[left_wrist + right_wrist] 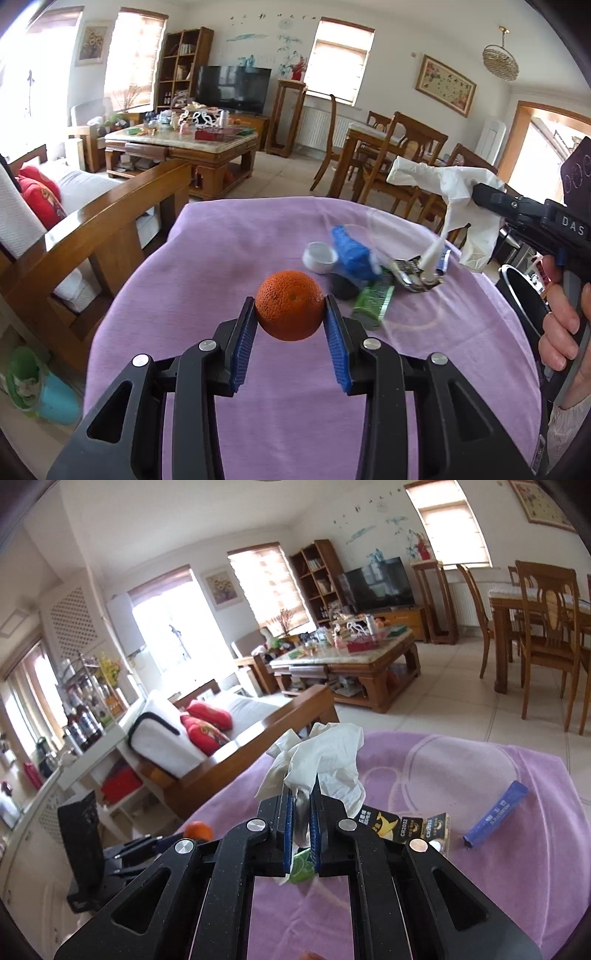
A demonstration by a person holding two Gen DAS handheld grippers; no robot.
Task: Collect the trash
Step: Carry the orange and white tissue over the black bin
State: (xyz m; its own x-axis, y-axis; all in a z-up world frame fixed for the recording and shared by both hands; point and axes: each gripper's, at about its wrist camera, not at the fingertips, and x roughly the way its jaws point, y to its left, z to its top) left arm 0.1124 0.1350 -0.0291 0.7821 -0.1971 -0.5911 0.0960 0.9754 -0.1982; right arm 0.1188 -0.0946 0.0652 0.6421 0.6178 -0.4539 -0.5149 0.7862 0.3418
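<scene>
Purple cloth is spread over the tabletop (221, 258), and a living room with a sofa and a wooden coffee table is seen behind it.

An orange (289, 305) is squeezed between the jaws of the left gripper (290, 314), pressed on both of its sides. It looks lifted a little off the cloth, though that is hard to tell. It is round and firm, with a bumpy skin that should not slip much. It is best held across its widest part, as it is now, so it cannot roll out.

A white crumpled tissue (321, 764) is pinched in the closed jaws of the right gripper (302, 823). It sticks out in front of the jaws and hangs loose. It is very light and soft, so only a small bunch needs to be held. It could tear if pulled hard.

More trash is left past the orange, ahead and to the right of the left jaws: a white cap (320, 256), a blue wrapper (351, 254), a green packet (371, 301) and a battery card (406, 829). A blue stick (496, 814) lies to the right of the right jaws. These look small, flat and light, and edges would be the best places to take hold.
</scene>
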